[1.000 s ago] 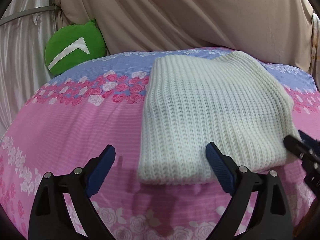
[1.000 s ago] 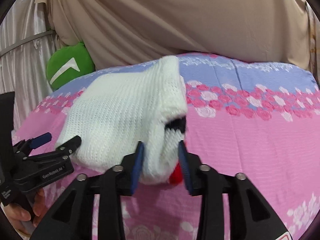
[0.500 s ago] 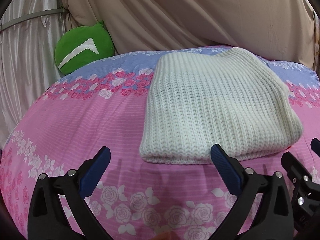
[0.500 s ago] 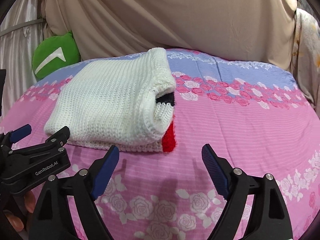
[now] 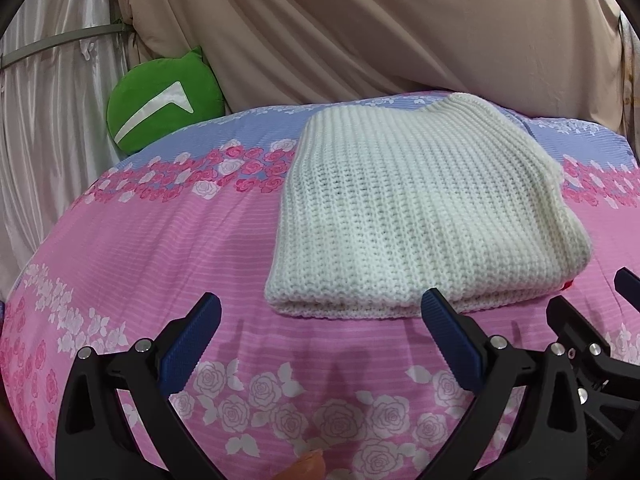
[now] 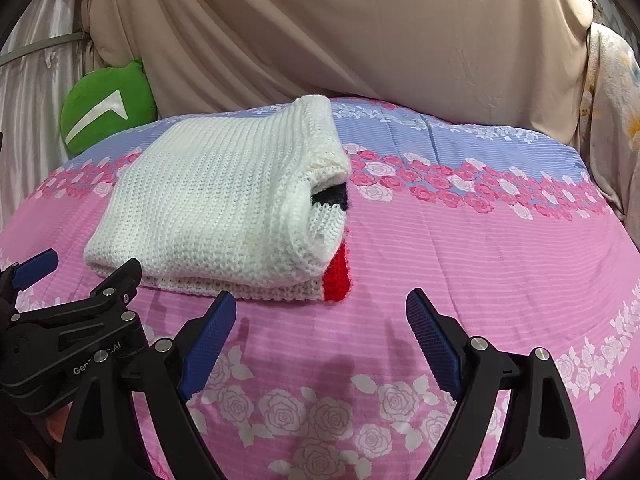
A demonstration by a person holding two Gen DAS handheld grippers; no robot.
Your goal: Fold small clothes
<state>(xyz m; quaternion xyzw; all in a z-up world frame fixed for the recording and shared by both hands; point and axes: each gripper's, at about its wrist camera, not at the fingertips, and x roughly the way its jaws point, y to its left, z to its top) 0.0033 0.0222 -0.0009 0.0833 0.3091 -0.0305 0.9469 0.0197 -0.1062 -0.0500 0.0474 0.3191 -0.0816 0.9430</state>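
Both grippers are now sitting back from the folded white knitted sweater (image 5: 424,216), which a second ago was pinched at its corner between the right gripper's pads. That right gripper (image 6: 320,330) has just been opening its jaws, and now nothing is between them, only pink bedsheet (image 6: 500,264) with white roses. The left gripper (image 5: 320,332) has also been opening a little more, and its blue pads are standing wide apart with nothing in them. The sweater is lying flat on the bed, just ahead of both tools. From the left gripper it is sitting straight ahead and a bit to the right, with its near folded edge just past the right pad. From the right gripper it is lying ahead and to the left, and a red patch (image 6: 338,278) and a black patch (image 6: 330,197) are peeking out of the folded end on that side. The left gripper is showing at the left edge of the right wrist view, close beside the sweater's near corner. A green cushion (image 5: 162,100) with a white mark is leaning far ahead on the left, against the beige curtain (image 5: 380,28).
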